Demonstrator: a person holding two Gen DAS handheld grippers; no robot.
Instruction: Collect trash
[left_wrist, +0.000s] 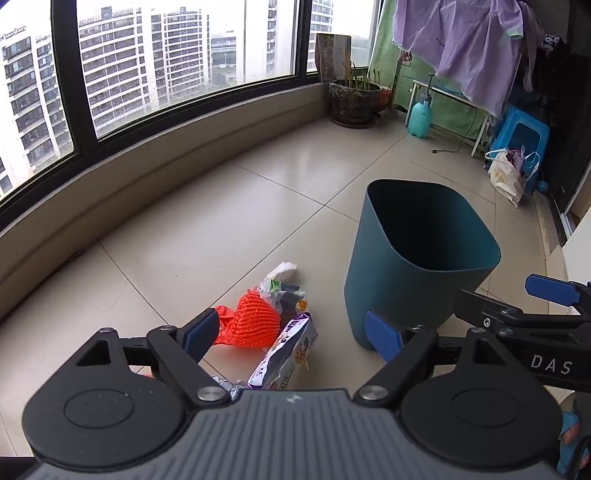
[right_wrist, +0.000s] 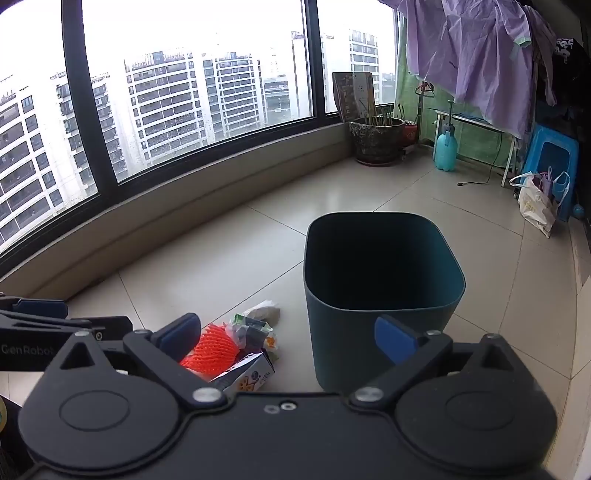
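A dark teal trash bin (left_wrist: 399, 280) stands upright on the tiled floor, also in the right wrist view (right_wrist: 376, 332). Left of it lies a trash pile: an orange foam net (left_wrist: 255, 321) (right_wrist: 214, 349), crumpled wrappers (left_wrist: 280, 288) (right_wrist: 255, 325), a purple and white snack packet (left_wrist: 284, 354) (right_wrist: 251, 374) and a bit of foil (left_wrist: 229, 387). My left gripper (left_wrist: 291, 332) is open and empty, above the pile. My right gripper (right_wrist: 291, 338) is open and empty, between pile and bin; it shows at the right edge of the left wrist view (left_wrist: 524, 314).
A curved window ledge (left_wrist: 147, 177) runs along the left. At the back stand a plant pot (left_wrist: 354, 99), a teal spray bottle (left_wrist: 419, 118), a white rack (left_wrist: 461, 107), a blue stool (left_wrist: 521, 136) and bags (left_wrist: 508, 173). Laundry (left_wrist: 461, 44) hangs above.
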